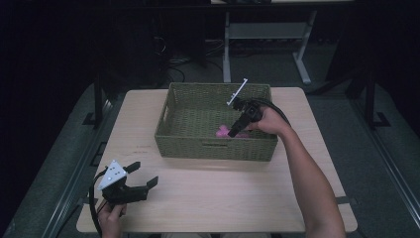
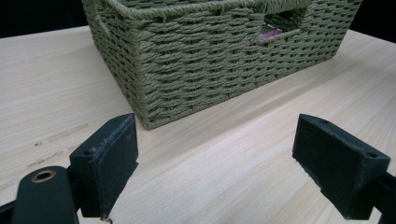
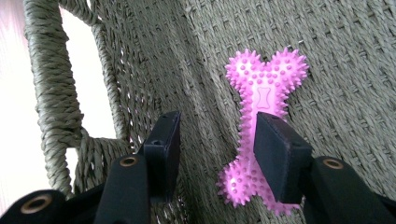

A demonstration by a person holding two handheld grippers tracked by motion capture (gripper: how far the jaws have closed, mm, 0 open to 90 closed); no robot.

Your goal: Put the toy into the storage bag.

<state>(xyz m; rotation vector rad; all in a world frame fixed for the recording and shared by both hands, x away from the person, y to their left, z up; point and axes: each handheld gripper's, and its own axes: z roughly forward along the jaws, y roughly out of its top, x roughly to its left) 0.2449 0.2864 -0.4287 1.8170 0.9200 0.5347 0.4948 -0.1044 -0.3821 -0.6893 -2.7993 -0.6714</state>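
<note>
Pink spiked bone toy (image 3: 259,135) lies flat on the floor of a woven green basket (image 1: 174,144) on the worktop (image 1: 223,198), near its front wall. The right gripper (image 1: 236,129) reaches in, fingers (image 3: 163,149) parted and empty, one over the narrow shank. It looks light and rubbery; the shank seems the best hold. Basket walls crowd the reach. The left gripper (image 1: 146,174) waits open over bare worktop.
</note>
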